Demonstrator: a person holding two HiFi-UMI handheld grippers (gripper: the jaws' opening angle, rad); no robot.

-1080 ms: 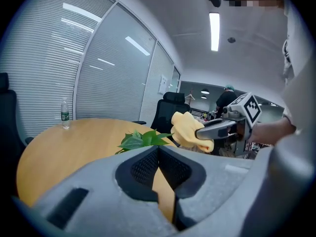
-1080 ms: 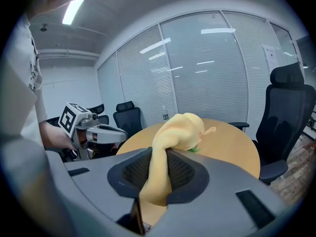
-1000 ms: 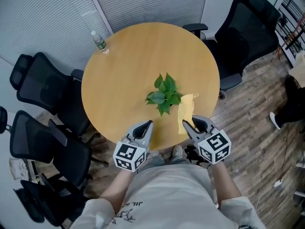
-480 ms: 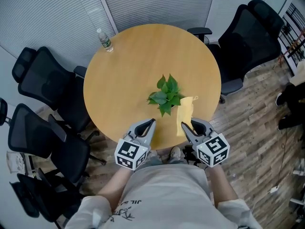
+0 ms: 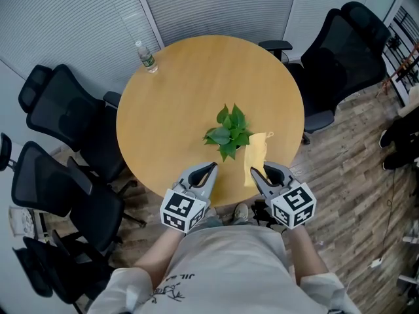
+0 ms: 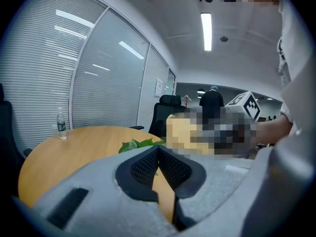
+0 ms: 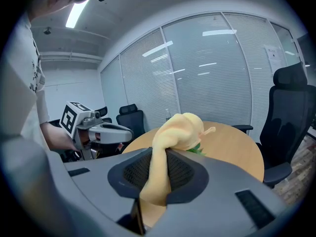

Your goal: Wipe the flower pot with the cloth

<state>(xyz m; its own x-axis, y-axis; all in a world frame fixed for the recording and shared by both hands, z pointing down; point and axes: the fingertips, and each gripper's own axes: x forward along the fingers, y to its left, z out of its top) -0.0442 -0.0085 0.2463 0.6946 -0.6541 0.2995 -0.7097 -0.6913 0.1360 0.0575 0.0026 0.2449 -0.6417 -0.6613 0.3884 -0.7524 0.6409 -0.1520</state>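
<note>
- Standing near the middle of the round wooden desk [image 5: 190,90], a little toward its near edge, is the plant [image 5: 229,131]. From above its green leaves cover the flower pot, so the pot itself cannot be made out.
- Right gripper [image 5: 255,170]: clenched on the yellow cloth [image 5: 256,152]. Its own view shows the fabric pinched between the two dark pads and bunched up in a soft lump above them.
- From the head view, the cloth runs from that gripper up along the right side of the leaves. Its far end lies just beside them – whether it touches them cannot be told.
- Left gripper [image 5: 209,167]: clenched as well, but on nothing. Its pads meet tip to tip, with only the desk surface visible in the gap behind them.
- Both grippers sit at the near edge of the desk, side by side and apart – the left one pointing at the plant from the lower left without reaching it, the right one just to the plant's lower right.
- A clear water bottle [image 5: 146,57] stands upright at the far left rim of the desk, well apart from the plant.
- Black office chairs ring the desk: two at the left [image 5: 59,116], one at the upper right [image 5: 347,51].
- Closed blinds [image 5: 216,5] run behind the desk, and wood-plank flooring [image 5: 353,175] shows at the right.
</note>
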